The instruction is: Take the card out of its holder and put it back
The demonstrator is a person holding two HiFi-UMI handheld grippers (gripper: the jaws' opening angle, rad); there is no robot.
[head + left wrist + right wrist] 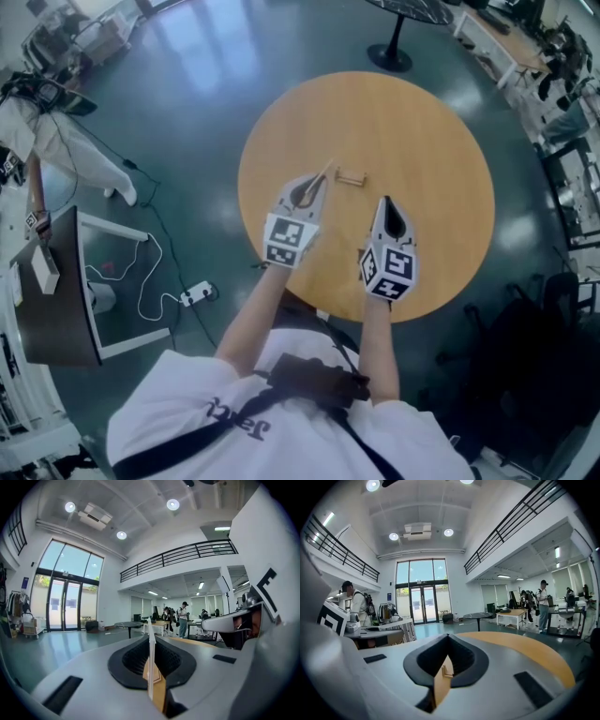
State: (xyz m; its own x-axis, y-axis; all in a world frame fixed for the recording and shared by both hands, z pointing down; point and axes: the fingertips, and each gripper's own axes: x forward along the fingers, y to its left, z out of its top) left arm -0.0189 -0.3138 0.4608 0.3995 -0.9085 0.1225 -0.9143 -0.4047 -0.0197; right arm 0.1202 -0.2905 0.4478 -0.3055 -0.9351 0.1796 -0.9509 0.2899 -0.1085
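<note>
A thin white card (pixel 325 171) sticks out of my left gripper (pixel 319 178), which is shut on it above the round wooden table (pixel 422 141). In the left gripper view the card (pixel 151 658) stands edge-on between the closed jaws. The small wooden card holder (pixel 351 177) lies on the table just right of the card's tip, apart from it. My right gripper (pixel 386 200) hovers over the table, right of and nearer than the holder; its jaws meet at the tip (pixel 448 637) with nothing held between them.
The table's near edge is close under both forearms. On the floor to the left lie a power strip with a white cable (pixel 197 293) and a dark desk (pixel 56 291). A black pedestal table (pixel 408 9) stands beyond. People stand far off in the hall.
</note>
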